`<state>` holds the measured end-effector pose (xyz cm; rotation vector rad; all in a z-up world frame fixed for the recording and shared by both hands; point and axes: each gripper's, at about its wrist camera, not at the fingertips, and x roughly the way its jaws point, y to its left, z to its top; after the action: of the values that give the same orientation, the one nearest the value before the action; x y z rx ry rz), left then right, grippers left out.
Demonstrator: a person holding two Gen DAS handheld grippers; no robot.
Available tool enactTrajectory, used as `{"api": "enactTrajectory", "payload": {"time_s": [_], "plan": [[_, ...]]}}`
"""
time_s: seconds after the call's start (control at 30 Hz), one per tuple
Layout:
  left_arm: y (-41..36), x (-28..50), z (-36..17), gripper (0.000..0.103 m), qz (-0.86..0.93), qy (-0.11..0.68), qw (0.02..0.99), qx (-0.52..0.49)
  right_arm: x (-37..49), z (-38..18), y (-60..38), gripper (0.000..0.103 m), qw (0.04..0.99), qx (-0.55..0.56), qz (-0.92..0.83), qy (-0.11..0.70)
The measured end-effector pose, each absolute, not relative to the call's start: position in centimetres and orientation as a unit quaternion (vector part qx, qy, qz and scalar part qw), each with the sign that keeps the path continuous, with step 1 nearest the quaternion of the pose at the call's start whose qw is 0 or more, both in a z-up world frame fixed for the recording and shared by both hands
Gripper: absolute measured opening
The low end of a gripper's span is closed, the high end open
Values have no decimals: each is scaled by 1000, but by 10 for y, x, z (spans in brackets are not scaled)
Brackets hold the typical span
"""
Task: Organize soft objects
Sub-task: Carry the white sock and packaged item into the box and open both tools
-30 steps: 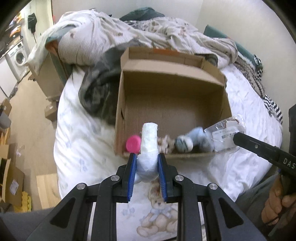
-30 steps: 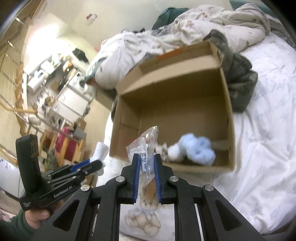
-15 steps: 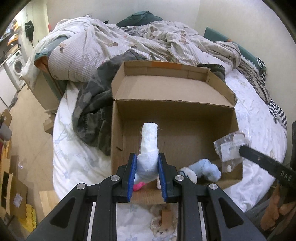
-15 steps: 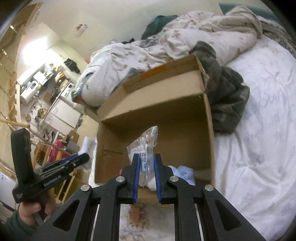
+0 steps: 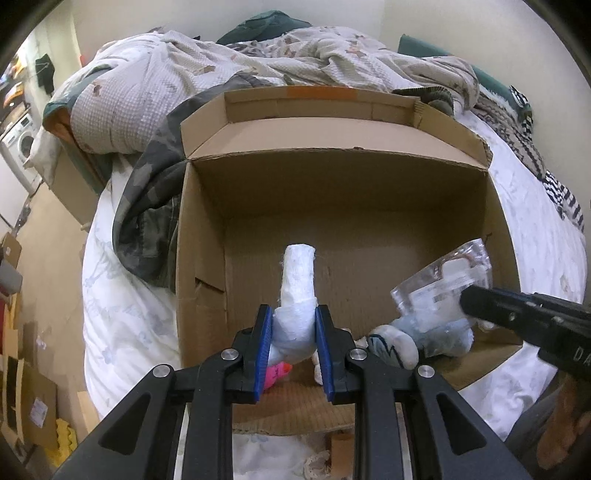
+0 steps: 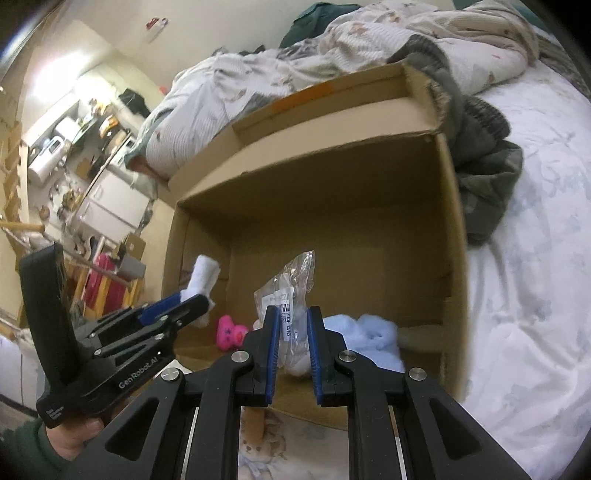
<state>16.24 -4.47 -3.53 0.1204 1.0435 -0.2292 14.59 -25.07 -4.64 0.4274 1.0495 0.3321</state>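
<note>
Both grippers hanging over open cardboard box [image 5: 199, 258], each clamped on something soft.
Left gripper [image 5: 294, 334] pinching white roll [image 5: 297, 291]; right gripper [image 6: 291, 334] pinching clear bag [image 6: 291, 284], contents unclear; pink toy [image 6: 229, 332], blue plush [image 6: 373, 332] partly hidden inside.

A bed [image 5: 122, 332] with a white printed sheet is seen under cream walls [image 5: 424, 18]. A rumpled quilt [image 5: 155, 96] is heaped at twelve o'clock. A washing machine [image 5: 20, 147] stands at nine o'clock, above a pale floor [image 5: 48, 266].
</note>
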Motion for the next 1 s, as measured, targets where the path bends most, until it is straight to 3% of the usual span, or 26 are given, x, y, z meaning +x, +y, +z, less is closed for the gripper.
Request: {"api": "enactTrajectory", "payload": {"time_s": [0.87, 1.0], "plan": [[-48, 165, -47, 22, -113, 526, 842, 34, 155, -64, -242, 17, 815, 195, 150, 525], [-48, 165, -49, 32, -110, 531, 839, 34, 157, -65, -240, 17, 815, 190, 150, 527]]}}
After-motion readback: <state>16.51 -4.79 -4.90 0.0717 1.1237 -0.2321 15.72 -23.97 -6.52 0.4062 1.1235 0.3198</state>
